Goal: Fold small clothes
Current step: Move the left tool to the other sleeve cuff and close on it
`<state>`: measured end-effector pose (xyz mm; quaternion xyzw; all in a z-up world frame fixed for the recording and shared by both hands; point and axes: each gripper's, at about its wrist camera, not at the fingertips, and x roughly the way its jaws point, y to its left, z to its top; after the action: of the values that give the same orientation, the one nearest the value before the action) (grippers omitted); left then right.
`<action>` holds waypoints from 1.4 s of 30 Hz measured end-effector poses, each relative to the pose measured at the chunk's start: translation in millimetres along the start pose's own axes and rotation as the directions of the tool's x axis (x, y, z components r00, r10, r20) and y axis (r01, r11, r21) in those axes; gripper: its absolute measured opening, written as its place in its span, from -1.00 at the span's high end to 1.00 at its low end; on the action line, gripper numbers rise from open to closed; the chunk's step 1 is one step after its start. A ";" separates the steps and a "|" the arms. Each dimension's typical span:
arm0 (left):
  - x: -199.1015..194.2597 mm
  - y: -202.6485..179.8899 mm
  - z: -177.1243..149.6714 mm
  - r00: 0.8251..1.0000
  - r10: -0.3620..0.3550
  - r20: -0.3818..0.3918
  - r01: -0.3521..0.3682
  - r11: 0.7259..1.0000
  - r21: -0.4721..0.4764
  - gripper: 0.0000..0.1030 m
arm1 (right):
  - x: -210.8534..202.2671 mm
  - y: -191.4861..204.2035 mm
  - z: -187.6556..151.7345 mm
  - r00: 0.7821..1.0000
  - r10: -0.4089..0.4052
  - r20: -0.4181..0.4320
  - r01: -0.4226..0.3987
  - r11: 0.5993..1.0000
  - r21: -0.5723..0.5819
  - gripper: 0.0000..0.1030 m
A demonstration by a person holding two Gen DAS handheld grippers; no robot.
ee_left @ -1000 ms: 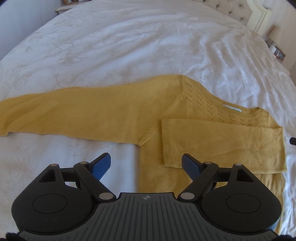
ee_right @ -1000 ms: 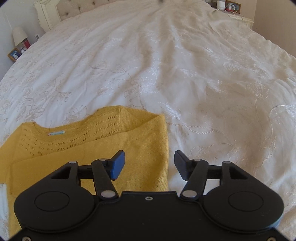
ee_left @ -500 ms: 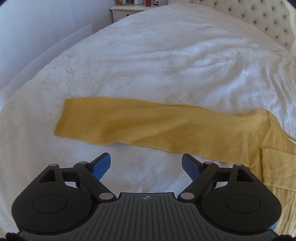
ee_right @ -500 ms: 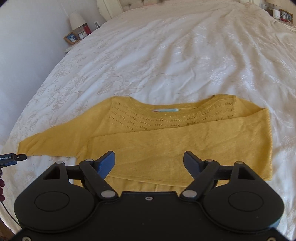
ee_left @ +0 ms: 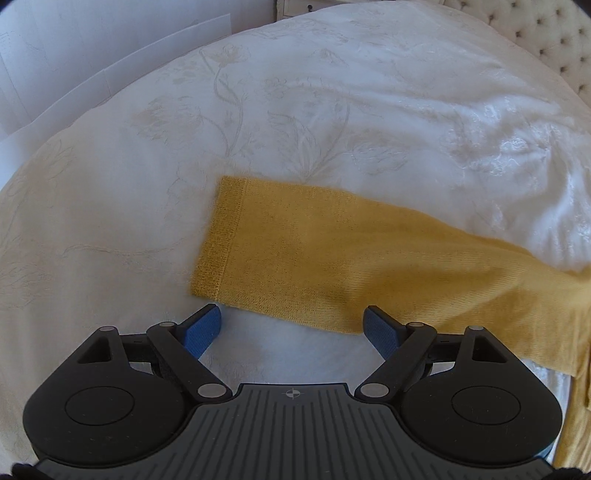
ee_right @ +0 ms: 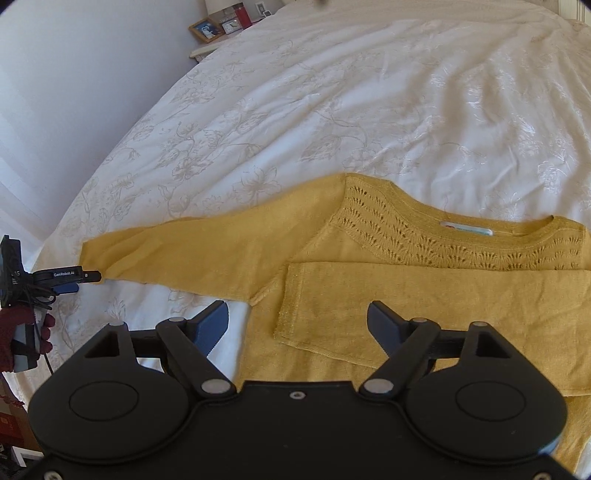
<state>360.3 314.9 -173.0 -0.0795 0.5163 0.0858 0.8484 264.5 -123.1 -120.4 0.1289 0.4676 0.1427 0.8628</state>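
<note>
Sweater [ee_right: 369,295] lay flat on the bed [ee_right: 332,110], yellow knit on a white cover with a pale flower pattern. Ahead of my right tongs [ee_right: 297,319] I saw its neckline with the lace yoke and a small label [ee_right: 467,229] at the collar. One sleeve [ee_right: 424,306] was folded across the body, its cuff just beyond the gap between my right fingers. The other sleeve [ee_right: 207,254] stretched straight out to the left, away from the body.

My right tongs stood apart with nothing between the blue pads [ee_right: 212,325]; they had just been opening wider. They hung above the sweater's lower body and touched no cloth.

My left tongs [ee_left: 291,326] were also apart and empty. The cuff [ee_left: 218,236] of the outstretched sleeve lay just ahead of them, its ribbed edge a little left of their centre and the sleeve running off to the right. The near edge of the sleeve sat just beyond the fingertips; I could not tell whether they touched it. From the right tongs' view, my left tongs [ee_right: 79,280] showed at the far left, right at the end of that sleeve, with my hand [ee_right: 26,339] in a dark red knit glove gripping the handle.

Beyond the bed's far corner stood a nightstand with a framed photo [ee_right: 205,29].
</note>
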 end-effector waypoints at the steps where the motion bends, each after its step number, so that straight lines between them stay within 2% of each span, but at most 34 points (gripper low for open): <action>1: 3.7 0.8 1.3 1.000 -0.004 0.001 0.004 1.000 0.002 -0.65 | 2.1 1.7 2.2 1.000 0.002 -0.004 -0.002 1.000 -0.002 -0.63; 5: 15.0 1.7 6.1 0.999 -0.032 0.014 0.032 0.999 0.026 -0.69 | 11.0 3.6 7.9 1.000 0.004 -0.027 -0.005 1.000 -0.013 -0.63; 10: 23.9 2.5 6.9 0.997 -0.074 0.036 0.073 0.997 0.022 -0.84 | 15.6 0.5 12.3 0.999 0.009 -0.040 -0.009 1.000 0.006 -0.63; 18: 22.7 3.4 6.3 0.995 -0.075 0.063 0.073 0.996 0.042 -0.85 | 21.0 -13.6 11.1 0.998 0.005 -0.060 -0.003 1.000 0.024 -0.64; 23: 18.0 16.1 12.9 0.989 -0.116 0.090 0.119 0.992 -0.030 -0.84 | 19.2 -21.6 8.2 0.999 0.008 -0.052 -0.006 1.000 0.029 -0.64; 30: 16.1 19.4 34.3 0.990 -0.078 0.114 0.088 0.992 -0.085 -0.83 | 7.2 -25.0 4.2 1.000 0.005 -0.024 -0.004 0.999 0.037 -0.64; 32: 23.2 22.2 38.4 0.994 -0.067 0.088 0.078 0.989 -0.123 -0.81 | 3.0 -25.2 2.5 1.000 0.005 -0.014 -0.005 0.999 0.043 -0.64; 35: 30.8 28.2 40.9 0.995 -0.072 0.067 0.083 0.979 -0.187 -0.45 | -2.5 -23.8 -0.8 1.000 0.004 -0.004 -0.004 0.999 0.048 -0.64; 37: 28.1 28.9 43.0 0.997 -0.051 0.054 0.062 0.974 -0.220 0.89 | -7.1 -22.4 -3.8 1.000 0.005 0.008 -0.005 0.999 0.050 -0.64; 40: 16.8 29.7 45.5 0.994 -0.087 0.059 0.100 0.956 -0.276 0.87 | -13.5 -22.9 -9.3 1.000 0.008 0.024 -0.009 0.998 0.070 -0.64; 42: 1.6 21.2 48.8 0.990 -0.116 0.079 0.133 0.958 -0.254 0.88 | -16.9 -24.3 -13.9 0.999 0.010 0.032 -0.013 0.996 0.089 -0.64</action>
<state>398.4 346.5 -153.3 -0.2190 0.4674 0.1013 0.8505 247.1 -150.6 -123.5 0.1721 0.4589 0.1244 0.8627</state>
